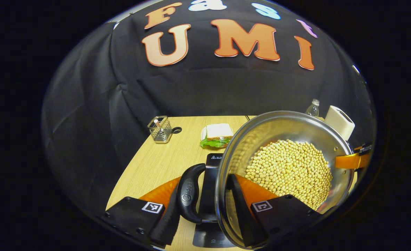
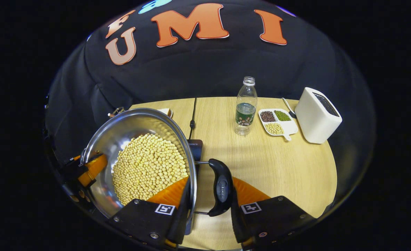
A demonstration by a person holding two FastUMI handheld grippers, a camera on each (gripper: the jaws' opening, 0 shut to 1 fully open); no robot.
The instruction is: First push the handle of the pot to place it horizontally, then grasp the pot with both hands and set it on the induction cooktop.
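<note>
I see the pot (image 1: 285, 164), a steel one heaped with pale yellow beans (image 1: 291, 172), held up over the induction cooktop (image 1: 209, 195), whose dark slab shows beneath its rim on the wooden bench (image 1: 156, 164). I cannot tell whether the pot's base touches the cooktop.

In the left gripper view my left tool (image 1: 205, 209) straddles the pot's near side: one finger sits outside the black side handle (image 1: 188, 193), the other inside the pot wall, so handle and rim lie between them. Whether both fingers press, I cannot tell.

In the right gripper view my right tool (image 2: 209, 209) does the same on the opposite side, one finger inside the pot against the rim, the other just beyond the second black handle (image 2: 221, 186); again I cannot tell if it is clamped.

Beyond the pot, the left gripper view shows a sandwich (image 1: 217, 135) and a wire basket (image 1: 160, 130). The right gripper view shows a water bottle (image 2: 245, 108), a divided dish of beans (image 2: 277, 120) and a white box (image 2: 317, 115) near the far right edge.
</note>
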